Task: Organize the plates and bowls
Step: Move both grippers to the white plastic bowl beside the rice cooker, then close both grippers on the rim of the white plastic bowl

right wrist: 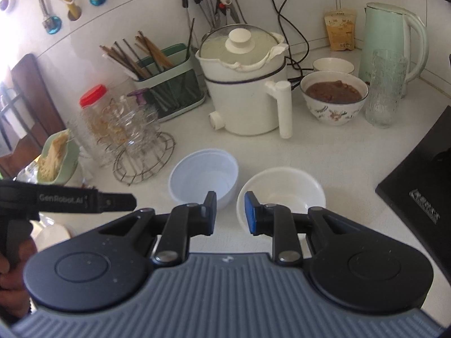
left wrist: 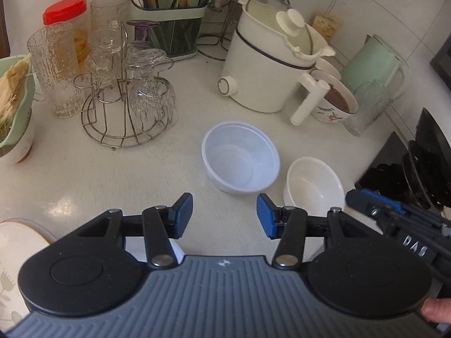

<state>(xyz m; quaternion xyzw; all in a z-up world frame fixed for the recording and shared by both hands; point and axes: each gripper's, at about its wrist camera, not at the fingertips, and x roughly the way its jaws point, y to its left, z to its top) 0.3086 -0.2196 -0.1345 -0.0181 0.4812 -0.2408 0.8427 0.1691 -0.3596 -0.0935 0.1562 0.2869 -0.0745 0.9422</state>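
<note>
Bowls, two and empty, sit side by side on the white tabletop (left wrist: 84,174): a bluish-white bowl (left wrist: 240,157) and a smaller cream bowl (left wrist: 313,186). Behind them stand one white cooker (left wrist: 267,64), one wire glass rack (left wrist: 124,107) and one food-filled bowl (right wrist: 334,98). Left claw (left wrist: 224,215) and right claw (right wrist: 230,212) both hang apart, gripping nothing.

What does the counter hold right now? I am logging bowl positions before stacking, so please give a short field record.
surface: white counter
bowl one: translucent plastic bowl, empty, upright
bowl two: white bowl, empty, beside bowl one, apart from it
behind: white electric pot, floral bowl with brown food
left gripper: jaws open, empty
right gripper: jaws narrowly open, empty
</note>
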